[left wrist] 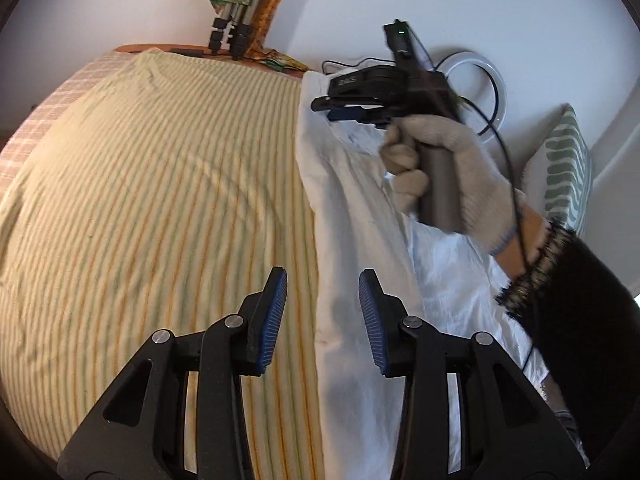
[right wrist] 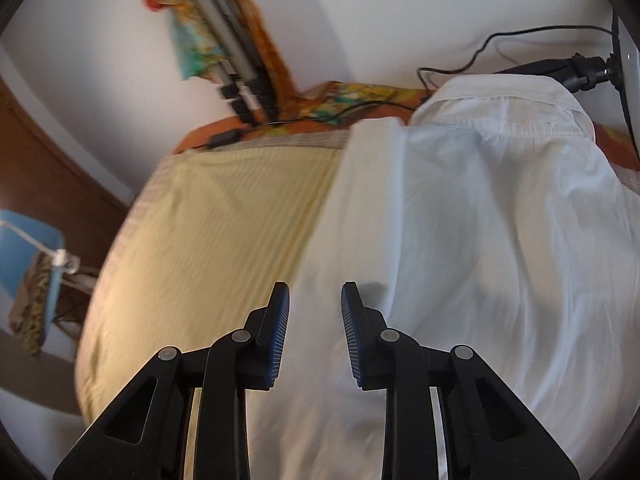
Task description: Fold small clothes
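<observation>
White shirt [right wrist: 480, 220] lay spread on a bed, over a yellow striped sheet [left wrist: 160, 200]. Collar end pointed toward the far wall. A cream-coloured folded strip of the shirt [left wrist: 348, 240] ran along its left edge, bordering the bare sheet.

Left gripper [left wrist: 323, 320] hovered above that folded edge, fingers [left wrist: 276, 312] moderately apart, nothing between them. Blue ribbed pads faced each other across the gap.

Right gripper [left wrist: 340, 108] was seen from the left wrist camera, held in a gloved hand [left wrist: 440, 168] above the collar end. From its own camera, right gripper [right wrist: 315, 332] had fingers [right wrist: 354, 336] apart and empty, over the folded strip.

Right wrist view was blurred. A green-patterned cushion [left wrist: 568, 168] stood against the wall at right. Black cable [right wrist: 480, 52] trailed behind the collar.
</observation>
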`<action>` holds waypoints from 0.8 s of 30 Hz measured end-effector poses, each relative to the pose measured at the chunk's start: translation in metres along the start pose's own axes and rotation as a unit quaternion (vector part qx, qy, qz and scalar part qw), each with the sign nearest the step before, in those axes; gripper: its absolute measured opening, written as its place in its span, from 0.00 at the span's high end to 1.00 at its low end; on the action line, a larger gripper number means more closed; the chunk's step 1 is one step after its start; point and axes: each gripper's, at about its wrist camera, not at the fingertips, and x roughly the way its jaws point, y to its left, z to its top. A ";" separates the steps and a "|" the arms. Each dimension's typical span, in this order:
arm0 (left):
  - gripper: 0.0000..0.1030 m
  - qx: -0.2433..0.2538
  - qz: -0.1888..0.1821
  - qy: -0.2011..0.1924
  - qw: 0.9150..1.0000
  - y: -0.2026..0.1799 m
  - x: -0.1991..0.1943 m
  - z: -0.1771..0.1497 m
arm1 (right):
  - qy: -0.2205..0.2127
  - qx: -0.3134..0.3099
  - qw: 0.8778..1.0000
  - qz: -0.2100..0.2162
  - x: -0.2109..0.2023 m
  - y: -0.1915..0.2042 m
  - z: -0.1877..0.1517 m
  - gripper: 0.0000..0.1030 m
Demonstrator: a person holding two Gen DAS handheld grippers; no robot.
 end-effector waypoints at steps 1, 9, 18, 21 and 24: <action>0.63 -0.001 -0.004 0.005 1.000 0.000 0.003 0.000 | -0.004 0.010 1.000 -0.013 0.003 -0.007 0.003 0.76; 0.63 0.033 0.022 0.051 0.998 -0.008 0.025 -0.020 | -0.018 0.006 1.000 -0.011 -0.012 -0.014 0.004 0.79; 0.63 0.064 0.059 0.055 0.995 -0.008 0.022 -0.039 | 0.049 -0.153 0.986 0.037 -0.054 0.050 -0.069 0.91; 0.63 0.071 0.064 0.057 0.994 -0.010 0.018 -0.043 | 0.068 -0.213 0.975 0.019 -0.048 0.073 -0.093 0.92; 0.63 0.066 0.065 0.057 0.994 -0.010 0.013 -0.046 | 0.066 -0.216 0.974 0.008 -0.025 0.082 -0.098 0.92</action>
